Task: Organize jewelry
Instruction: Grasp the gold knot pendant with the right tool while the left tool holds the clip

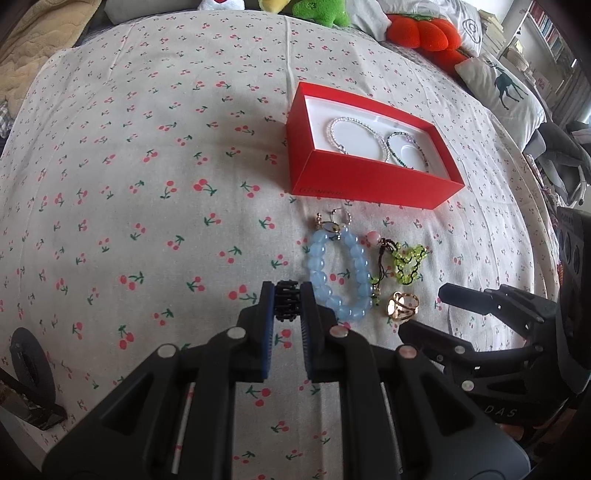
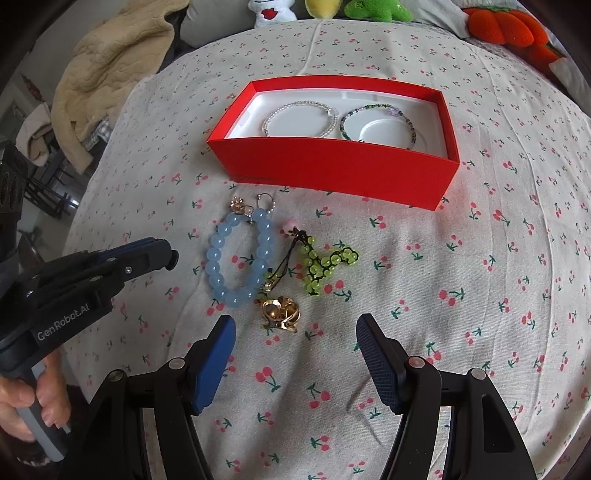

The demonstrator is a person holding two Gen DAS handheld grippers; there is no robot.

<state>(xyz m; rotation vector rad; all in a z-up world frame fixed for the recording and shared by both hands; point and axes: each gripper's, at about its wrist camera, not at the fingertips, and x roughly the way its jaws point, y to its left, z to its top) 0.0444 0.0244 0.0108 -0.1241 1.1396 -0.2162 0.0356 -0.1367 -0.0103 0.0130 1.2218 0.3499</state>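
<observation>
A red box (image 1: 369, 181) (image 2: 332, 173) lies on the cherry-print cloth and holds a clear bead bracelet (image 2: 301, 119) and a dark bead bracelet (image 2: 380, 123). In front of it lie a blue bead bracelet (image 1: 338, 271) (image 2: 236, 258), gold earrings (image 2: 251, 206), a green bead charm (image 1: 408, 262) (image 2: 327, 267) and a gold ring (image 1: 402, 306) (image 2: 280, 312). My left gripper (image 1: 287, 301) is shut on a small black hair clip (image 1: 286, 301), just left of the blue bracelet. My right gripper (image 2: 295, 328) is open, with the gold ring just ahead between its fingers.
Plush toys (image 2: 373, 9) and an orange cushion (image 1: 424, 33) line the far edge. A beige blanket (image 2: 110, 66) lies far left, a deer pillow (image 1: 506, 88) far right. A black stand (image 1: 31, 373) sits at the near left edge.
</observation>
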